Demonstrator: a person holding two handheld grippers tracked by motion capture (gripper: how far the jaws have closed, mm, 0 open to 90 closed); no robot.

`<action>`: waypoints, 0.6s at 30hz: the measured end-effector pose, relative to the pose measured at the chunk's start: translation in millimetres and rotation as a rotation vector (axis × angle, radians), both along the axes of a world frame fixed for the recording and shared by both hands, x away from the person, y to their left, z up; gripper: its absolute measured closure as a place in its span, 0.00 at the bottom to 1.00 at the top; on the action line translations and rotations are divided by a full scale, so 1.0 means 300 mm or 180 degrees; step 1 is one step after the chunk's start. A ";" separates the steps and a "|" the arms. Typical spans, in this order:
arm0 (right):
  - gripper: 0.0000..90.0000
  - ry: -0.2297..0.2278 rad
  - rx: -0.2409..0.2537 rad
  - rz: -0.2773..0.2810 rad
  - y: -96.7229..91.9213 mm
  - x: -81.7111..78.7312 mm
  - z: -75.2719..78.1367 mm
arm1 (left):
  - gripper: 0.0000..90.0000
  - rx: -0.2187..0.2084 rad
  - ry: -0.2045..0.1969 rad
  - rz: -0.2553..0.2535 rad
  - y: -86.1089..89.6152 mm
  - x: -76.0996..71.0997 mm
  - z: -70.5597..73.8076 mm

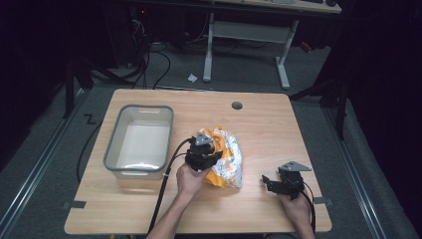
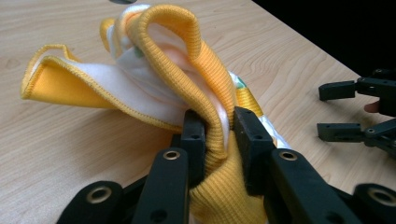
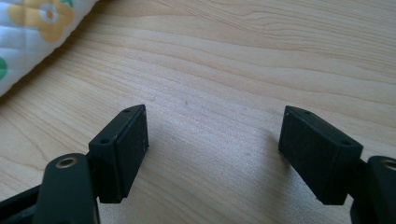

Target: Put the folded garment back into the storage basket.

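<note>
A crumpled yellow and white garment (image 1: 226,158) with a flower print lies in the middle of the wooden table (image 1: 259,119). My left gripper (image 1: 206,149) is shut on its ribbed yellow edge (image 2: 212,107), which bulges up between the two black jaws in the left gripper view. My right gripper (image 1: 268,181) rests low over the table to the right of the garment, open, with bare wood between its jaws (image 3: 212,140). A corner of the flowered cloth (image 3: 32,32) shows at the top left of the right gripper view. The right gripper (image 2: 348,109) also appears far right in the left gripper view.
A grey-rimmed white tub (image 1: 141,141) stands on the table's left part, close to my left hand. A round cable hole (image 1: 237,105) sits near the far edge. Cables trail from both grippers toward the near edge. Beyond the table stands a desk frame (image 1: 246,40).
</note>
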State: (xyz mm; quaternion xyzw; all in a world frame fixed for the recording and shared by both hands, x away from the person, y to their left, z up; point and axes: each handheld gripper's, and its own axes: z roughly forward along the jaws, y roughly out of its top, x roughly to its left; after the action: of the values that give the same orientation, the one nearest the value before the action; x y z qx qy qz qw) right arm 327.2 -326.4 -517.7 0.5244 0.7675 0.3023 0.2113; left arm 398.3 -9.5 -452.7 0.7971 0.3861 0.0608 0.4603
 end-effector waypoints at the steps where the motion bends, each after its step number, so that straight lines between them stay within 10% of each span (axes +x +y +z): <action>1: 0.27 0.0000 0.0000 0.0000 0.000 0.000 0.000 | 0.84 -0.0010 -0.0035 -0.0015 0.003 -0.002 0.014; 18: 0.27 0.0000 0.0000 0.0001 0.000 0.000 0.000 | 0.84 -0.0144 -0.0043 -0.0038 0.048 -0.013 0.066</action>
State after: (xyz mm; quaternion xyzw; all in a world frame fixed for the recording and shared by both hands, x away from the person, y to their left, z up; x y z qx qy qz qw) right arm 327.1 -326.5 -517.7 0.5243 0.7675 0.3023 0.2113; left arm 394.4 4.9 -433.0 0.7884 0.3795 0.0548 0.4811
